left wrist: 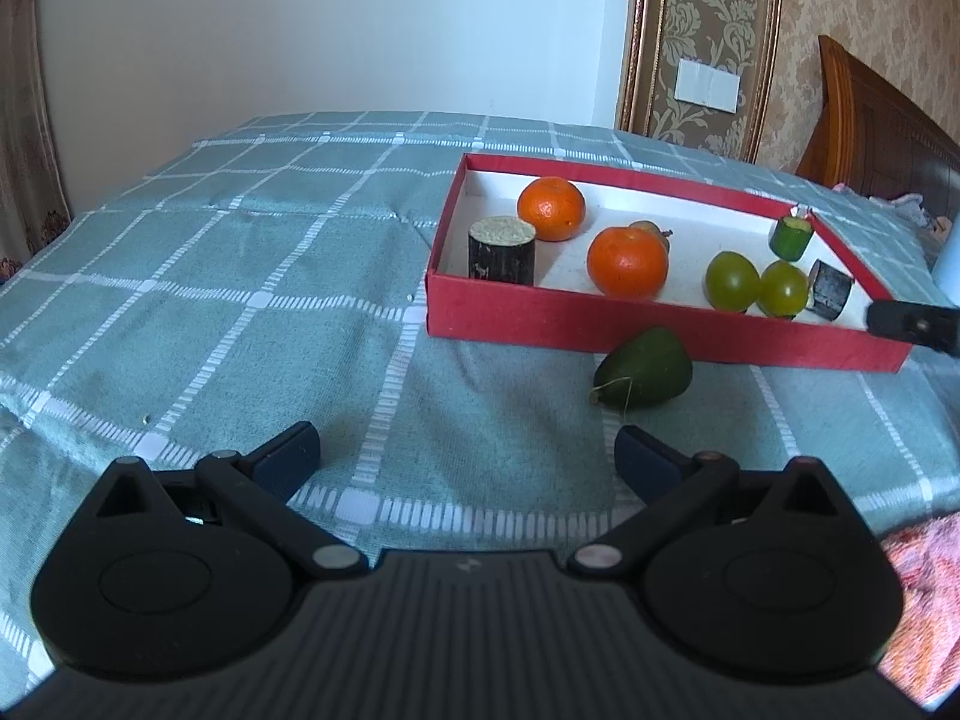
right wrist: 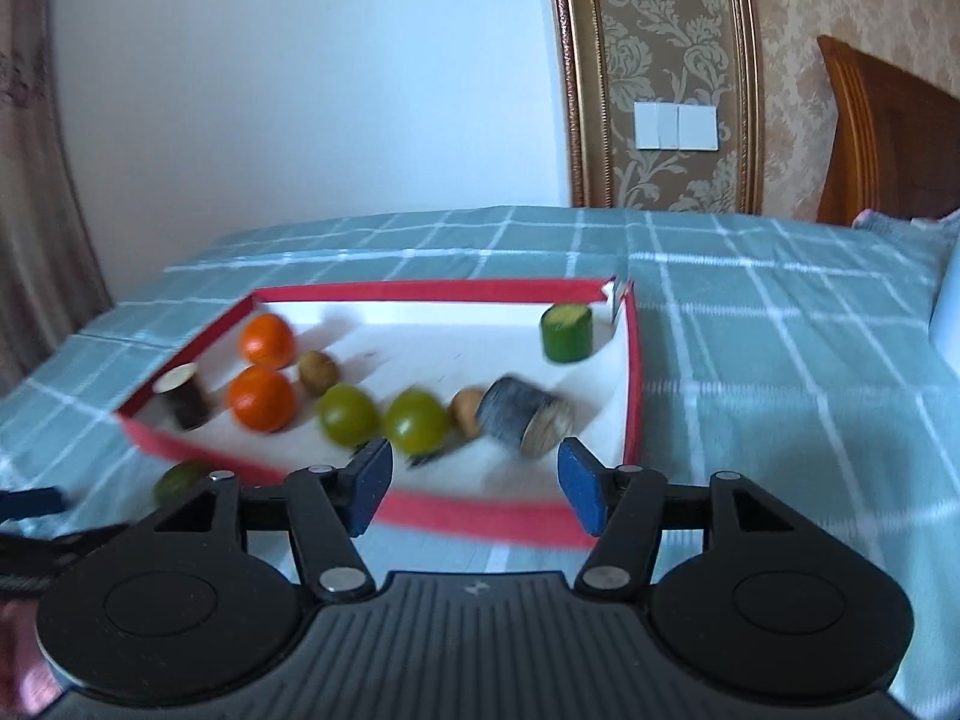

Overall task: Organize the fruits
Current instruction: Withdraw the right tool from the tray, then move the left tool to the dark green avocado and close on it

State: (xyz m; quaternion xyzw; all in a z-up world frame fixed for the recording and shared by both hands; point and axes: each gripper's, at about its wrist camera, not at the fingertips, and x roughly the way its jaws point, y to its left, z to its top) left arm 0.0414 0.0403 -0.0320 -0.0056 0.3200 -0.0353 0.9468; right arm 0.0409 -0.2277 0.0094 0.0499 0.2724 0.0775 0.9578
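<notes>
A red box (left wrist: 660,330) with a white floor lies on the checked bedcover. It holds two oranges (left wrist: 627,262) (left wrist: 551,207), two green round fruits (left wrist: 731,279), an upright dark cylinder (left wrist: 501,252) and a green cylinder (left wrist: 791,237). A grey cylinder (right wrist: 525,414) lies on its side, blurred. A dark green pear-shaped fruit (left wrist: 645,367) rests on the cover outside the box's near wall. My left gripper (left wrist: 468,462) is open and empty, short of that fruit. My right gripper (right wrist: 474,486) is open before the box's near wall (right wrist: 480,513), with nothing between its pads.
The teal checked bedcover (left wrist: 240,300) spreads wide to the left of the box. A wooden headboard (left wrist: 882,120) stands at the far right, and a pink cloth (left wrist: 927,588) lies at the lower right. A white wall and a curtain (left wrist: 24,120) lie behind the bed.
</notes>
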